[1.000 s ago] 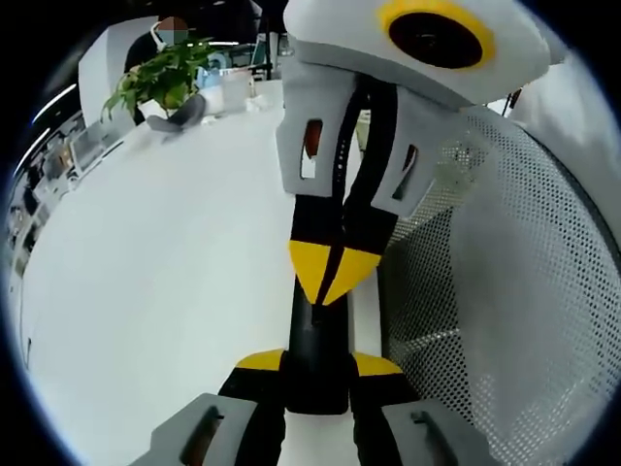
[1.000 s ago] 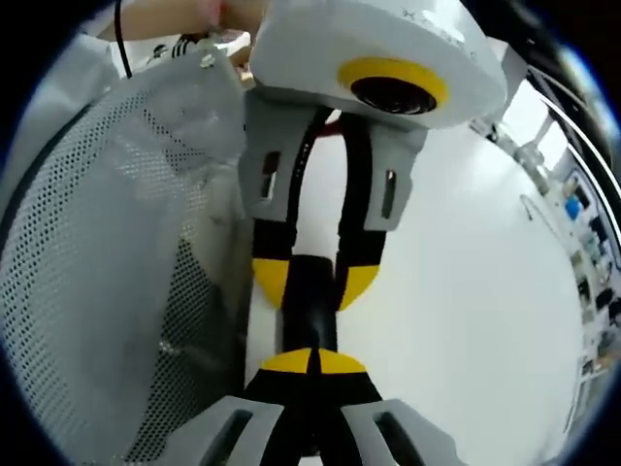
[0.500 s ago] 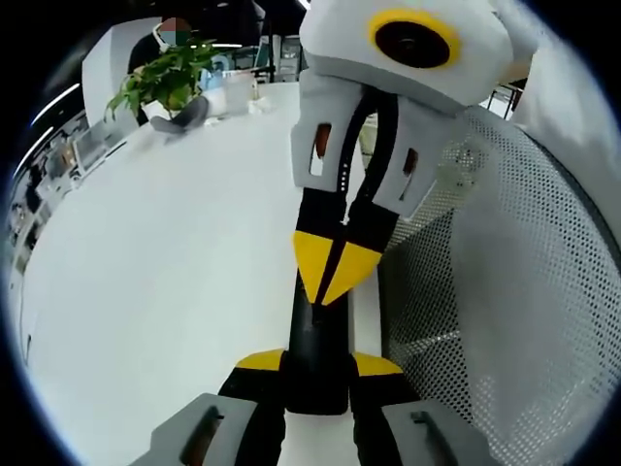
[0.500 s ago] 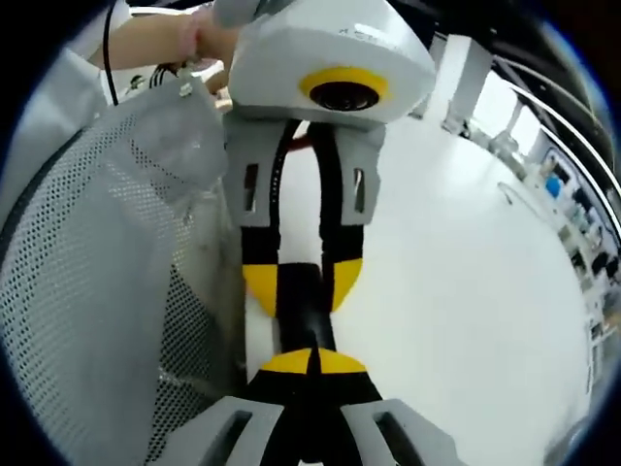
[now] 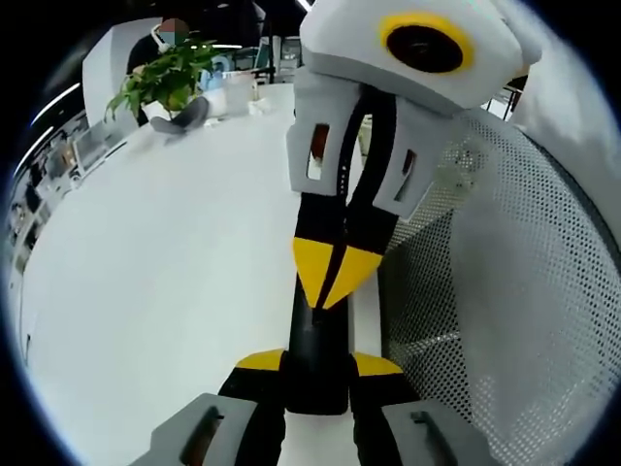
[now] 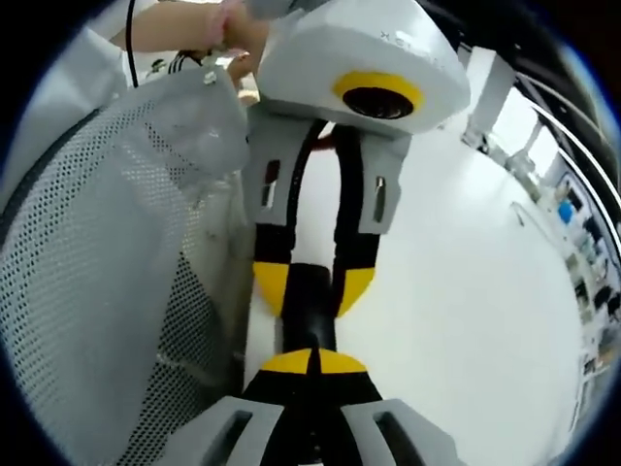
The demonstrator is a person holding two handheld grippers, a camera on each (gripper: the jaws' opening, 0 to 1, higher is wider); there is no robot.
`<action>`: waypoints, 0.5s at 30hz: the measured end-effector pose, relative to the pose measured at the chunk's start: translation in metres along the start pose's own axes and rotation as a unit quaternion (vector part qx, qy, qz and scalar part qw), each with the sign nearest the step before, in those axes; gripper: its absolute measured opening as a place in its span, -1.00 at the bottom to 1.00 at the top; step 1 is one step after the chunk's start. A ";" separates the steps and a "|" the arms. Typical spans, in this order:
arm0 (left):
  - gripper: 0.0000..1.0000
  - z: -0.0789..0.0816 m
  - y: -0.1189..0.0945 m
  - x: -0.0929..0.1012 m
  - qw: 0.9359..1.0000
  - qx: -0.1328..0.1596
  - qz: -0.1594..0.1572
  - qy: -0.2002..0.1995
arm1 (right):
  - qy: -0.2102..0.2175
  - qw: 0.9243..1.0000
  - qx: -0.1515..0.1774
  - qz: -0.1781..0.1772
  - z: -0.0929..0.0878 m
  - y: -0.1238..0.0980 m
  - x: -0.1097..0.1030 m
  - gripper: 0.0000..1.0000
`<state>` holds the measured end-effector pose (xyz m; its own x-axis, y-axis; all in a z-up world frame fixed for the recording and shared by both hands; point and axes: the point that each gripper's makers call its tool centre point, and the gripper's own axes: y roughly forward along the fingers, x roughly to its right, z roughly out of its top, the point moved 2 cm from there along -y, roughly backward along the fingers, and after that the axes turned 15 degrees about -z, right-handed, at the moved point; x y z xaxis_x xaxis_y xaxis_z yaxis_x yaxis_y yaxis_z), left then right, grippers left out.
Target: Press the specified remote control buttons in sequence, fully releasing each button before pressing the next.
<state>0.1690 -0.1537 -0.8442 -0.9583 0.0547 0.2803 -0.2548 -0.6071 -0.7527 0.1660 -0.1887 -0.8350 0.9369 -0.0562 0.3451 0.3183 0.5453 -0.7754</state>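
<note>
Currently, the remote control (image 5: 315,381) is found lying lengthwise on a white table (image 5: 155,272), a slim black bar clamped at its near end by the left gripper (image 5: 318,362). The jaws of that gripper are set narrow, one yellow tip against each long side of the remote control. The right gripper (image 5: 335,272) is seen beyond the remote control's far end, reaching in from above. Its jaws are closed tip to tip into a single yellow point, which is laid on the upper face of the remote control. Whether a button is depressed cannot be told, as no buttons can be made out.

From the right gripper view the same arrangement is confirmed. The right gripper (image 6: 312,361) is shown with both yellow tips together over the remote control (image 6: 309,325), and the left gripper (image 6: 310,286) is shown straddling it from the opposite end. The table (image 6: 456,291) is noted as bare white surface to one side of the remote control.

A white mesh panel (image 5: 495,291) is recorded just beside the remote control, along its other long side (image 6: 97,291). A hand (image 6: 228,29) is observed past the remote control, at the panel's far edge. A potted plant (image 5: 165,78) is noted well apart from the remote control, at the table's far end.
</note>
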 end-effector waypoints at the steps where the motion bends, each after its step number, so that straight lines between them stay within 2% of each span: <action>1: -0.53 0.000 0.000 0.000 1.000 0.000 0.000 0.000 | -0.002 1.000 0.001 0.000 0.000 0.000 0.000 -1.00; 9: -0.52 0.000 0.000 0.000 1.000 -0.002 0.000 0.000 | -0.028 1.000 -0.002 0.008 0.003 0.002 -0.001 -1.00; 15: -0.52 0.000 0.000 0.000 1.000 -0.004 0.000 0.001 | -0.017 1.000 -0.021 0.008 0.004 0.003 0.000 -1.00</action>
<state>0.1689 -0.1541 -0.8443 -0.9586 0.0560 0.2792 -0.2556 -0.6013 -0.7570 0.1662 -0.1843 -0.8352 0.9369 -0.0190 0.3492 0.3092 0.5112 -0.8019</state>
